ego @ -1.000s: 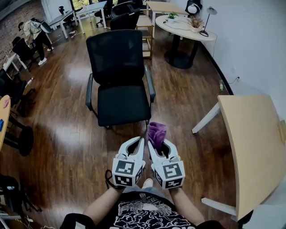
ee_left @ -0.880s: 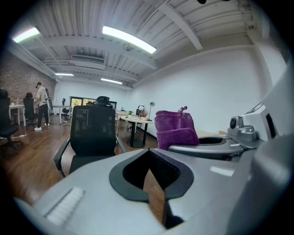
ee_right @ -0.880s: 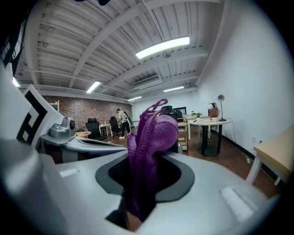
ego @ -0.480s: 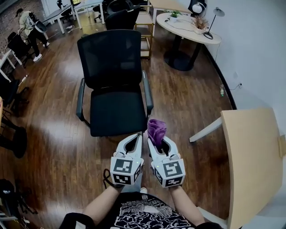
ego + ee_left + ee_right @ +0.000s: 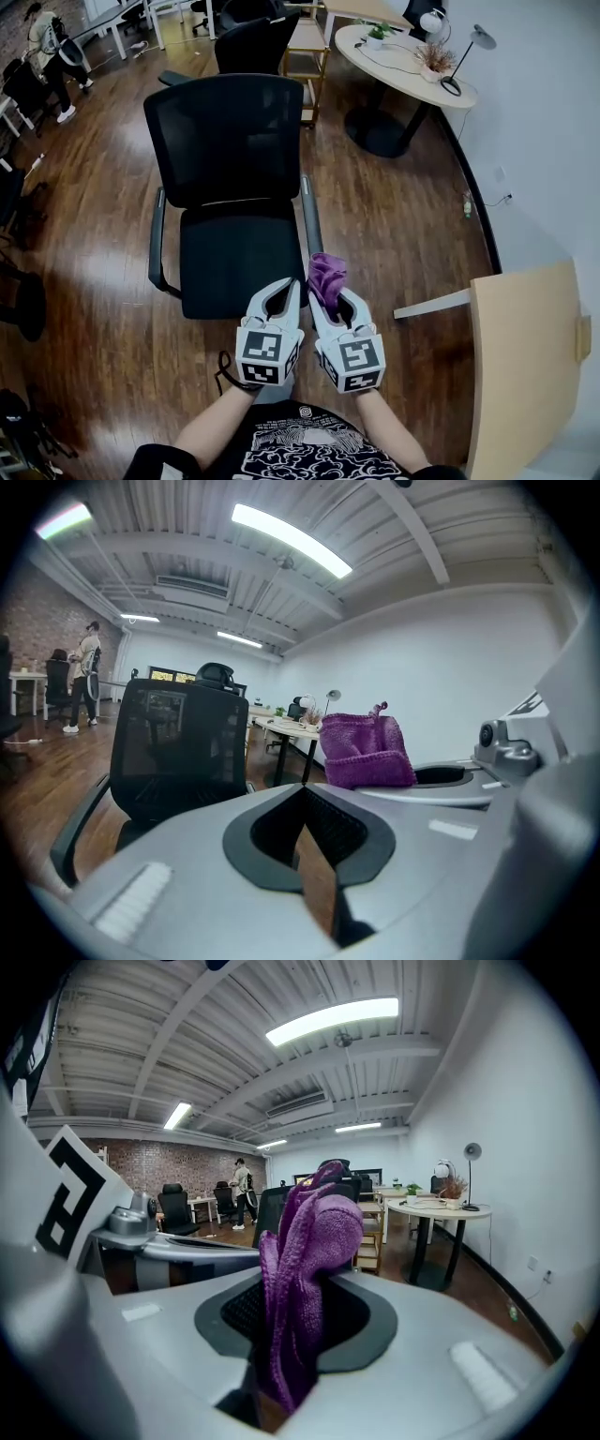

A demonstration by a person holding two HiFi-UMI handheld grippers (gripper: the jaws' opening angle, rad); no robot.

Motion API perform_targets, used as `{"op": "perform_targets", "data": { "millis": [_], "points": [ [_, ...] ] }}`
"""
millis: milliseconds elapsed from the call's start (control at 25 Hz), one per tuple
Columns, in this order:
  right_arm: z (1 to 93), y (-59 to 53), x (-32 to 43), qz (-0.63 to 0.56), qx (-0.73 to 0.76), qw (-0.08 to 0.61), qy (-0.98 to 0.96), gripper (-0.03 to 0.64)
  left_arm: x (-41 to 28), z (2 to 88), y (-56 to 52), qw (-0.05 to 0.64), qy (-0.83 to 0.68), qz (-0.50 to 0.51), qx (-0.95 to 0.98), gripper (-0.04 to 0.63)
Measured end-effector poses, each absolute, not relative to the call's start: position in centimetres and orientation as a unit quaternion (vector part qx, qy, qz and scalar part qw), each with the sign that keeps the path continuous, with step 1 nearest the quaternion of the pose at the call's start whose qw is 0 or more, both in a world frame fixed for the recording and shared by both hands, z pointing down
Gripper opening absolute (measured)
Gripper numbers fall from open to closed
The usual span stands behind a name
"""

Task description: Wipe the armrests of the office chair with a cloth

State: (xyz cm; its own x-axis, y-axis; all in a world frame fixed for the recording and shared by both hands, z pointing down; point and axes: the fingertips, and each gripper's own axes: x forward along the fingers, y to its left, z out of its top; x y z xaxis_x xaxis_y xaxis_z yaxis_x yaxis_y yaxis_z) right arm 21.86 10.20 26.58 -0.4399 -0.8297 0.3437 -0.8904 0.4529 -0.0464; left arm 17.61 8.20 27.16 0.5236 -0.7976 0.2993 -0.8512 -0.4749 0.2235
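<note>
- A steep downward view shows a black office chair (image 5: 230, 169) with a mesh back on a dark wooden floor (image 5: 394, 216), its seat facing the person.
- The person holds two grippers side by side, low in the view, just in front of the seat's front edge.
- The left gripper (image 5: 296, 285) has its jaws pressed together with nothing between them; its own view shows only floor through the small gap behind the tips.
- The right gripper (image 5: 327, 298) is clamped on a purple cloth (image 5: 326, 274). The cloth stands up out of the jaws in a bunched fold.
- From above, the cloth sits just by the front end of the armrest (image 5: 309, 214) on the right of the view; contact cannot be told.
- The other armrest (image 5: 155, 239) is well apart from both grippers.
- Beyond the chair is a round table (image 5: 403, 58) by the white wall, carrying a lamp (image 5: 469, 52) and a small plant (image 5: 434, 56).
- A pale wooden desk (image 5: 525, 366) fills the lower right corner.
- A person (image 5: 45, 42) stands far off at the upper left.
</note>
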Motion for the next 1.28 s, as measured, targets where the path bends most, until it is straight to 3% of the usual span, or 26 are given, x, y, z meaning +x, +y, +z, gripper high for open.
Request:
{"op": "perform_targets", "data": {
  "millis": [640, 1280],
  "points": [
    [29.6, -9.2, 24.5, 0.069, 0.465, 0.183, -0.864, 0.104, 20.8, 29.9, -9.3, 0.173, -0.490, 0.083, 0.851, 0.005],
    [41.4, -25.4, 25.3, 0.053, 0.291, 0.283, -0.912, 0.104, 22.6, 39.6, -21.4, 0.261, -0.569, 0.141, 0.767, 0.005]
  ]
}}
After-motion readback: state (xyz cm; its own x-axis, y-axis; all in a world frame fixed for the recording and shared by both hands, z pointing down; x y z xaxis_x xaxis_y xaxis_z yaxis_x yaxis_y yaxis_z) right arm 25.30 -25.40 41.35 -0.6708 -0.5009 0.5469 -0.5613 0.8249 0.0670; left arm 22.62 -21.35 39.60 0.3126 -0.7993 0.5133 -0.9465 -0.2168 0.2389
